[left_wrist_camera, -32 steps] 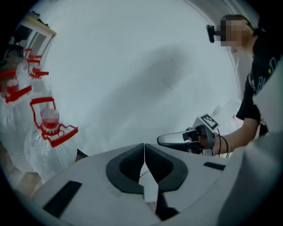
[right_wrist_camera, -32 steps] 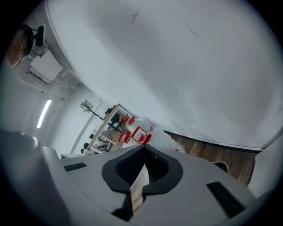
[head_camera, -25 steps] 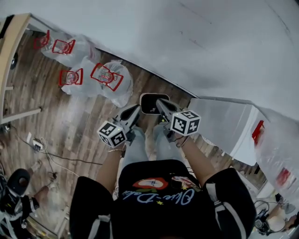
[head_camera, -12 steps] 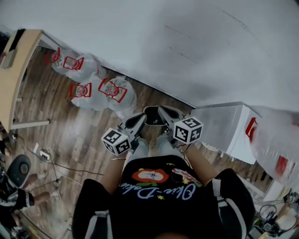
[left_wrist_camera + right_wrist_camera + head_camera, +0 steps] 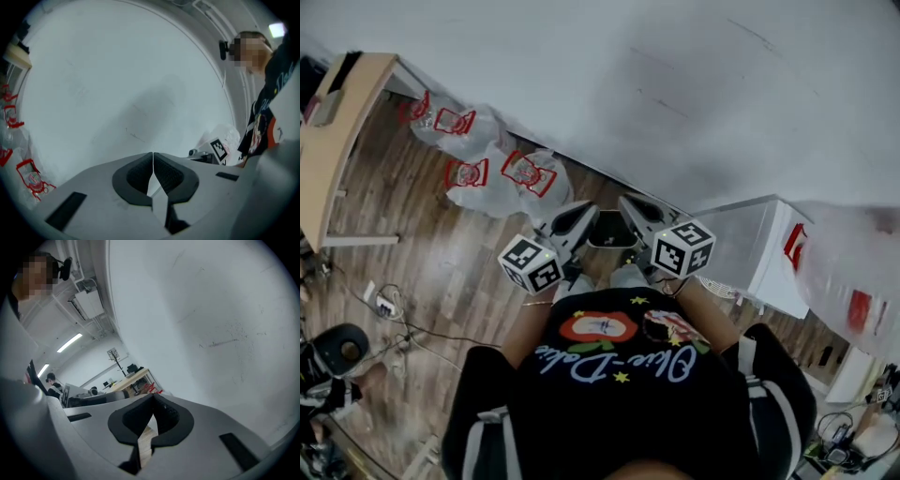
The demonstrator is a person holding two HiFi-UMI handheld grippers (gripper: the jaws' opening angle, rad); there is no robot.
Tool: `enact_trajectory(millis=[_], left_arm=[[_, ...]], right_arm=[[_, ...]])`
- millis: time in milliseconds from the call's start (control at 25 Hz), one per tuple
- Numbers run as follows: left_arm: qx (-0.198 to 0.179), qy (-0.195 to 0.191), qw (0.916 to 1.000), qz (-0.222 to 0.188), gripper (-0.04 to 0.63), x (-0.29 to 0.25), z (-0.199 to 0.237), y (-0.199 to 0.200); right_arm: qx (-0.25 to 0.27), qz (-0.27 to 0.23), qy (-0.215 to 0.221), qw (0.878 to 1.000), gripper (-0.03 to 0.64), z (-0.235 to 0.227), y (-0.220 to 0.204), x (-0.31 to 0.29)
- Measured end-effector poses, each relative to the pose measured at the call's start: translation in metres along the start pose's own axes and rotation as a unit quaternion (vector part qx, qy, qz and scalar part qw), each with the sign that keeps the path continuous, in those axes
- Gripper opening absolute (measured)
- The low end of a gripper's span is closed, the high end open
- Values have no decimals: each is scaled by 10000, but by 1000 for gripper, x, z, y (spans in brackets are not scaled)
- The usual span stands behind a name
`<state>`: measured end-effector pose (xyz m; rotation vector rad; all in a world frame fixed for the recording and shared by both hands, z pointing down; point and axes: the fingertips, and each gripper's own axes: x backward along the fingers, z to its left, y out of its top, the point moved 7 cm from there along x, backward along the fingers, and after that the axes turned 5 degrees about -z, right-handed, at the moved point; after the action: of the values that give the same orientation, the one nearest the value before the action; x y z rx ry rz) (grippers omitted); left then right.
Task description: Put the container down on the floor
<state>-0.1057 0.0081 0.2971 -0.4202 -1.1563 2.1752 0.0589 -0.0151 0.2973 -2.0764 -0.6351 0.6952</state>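
Currently, the left gripper [image 5: 587, 210] and the right gripper [image 5: 628, 202] each have their jaws pressed together on nothing. In the head view, the dark container [image 5: 612, 232] lies between the two grippers, outside both jaw pairs.

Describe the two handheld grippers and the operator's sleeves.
The left gripper and the right gripper are light grey moulded shells with dark ribbed pads, tapering to a point. Each carries a white cube with black square markers: left cube, right cube. The person wears black short sleeves with pale stripes.
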Motion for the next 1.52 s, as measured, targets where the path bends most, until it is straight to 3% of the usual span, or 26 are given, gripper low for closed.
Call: enact_trajectory(millis=[120,440,1520], left_arm=[[-416,35,9990,153,7,0,-10,6],[-894,-26,9957,231,8,-3,-31,19],[-772,78,9965,297,8,-5,-33,11]], right_arm=[[214,-85,75,9997,-2,10,11,4],[363,-253,18,9990,-2,18,17,16],[314,-419,66,9986,-2,19,17,31]])
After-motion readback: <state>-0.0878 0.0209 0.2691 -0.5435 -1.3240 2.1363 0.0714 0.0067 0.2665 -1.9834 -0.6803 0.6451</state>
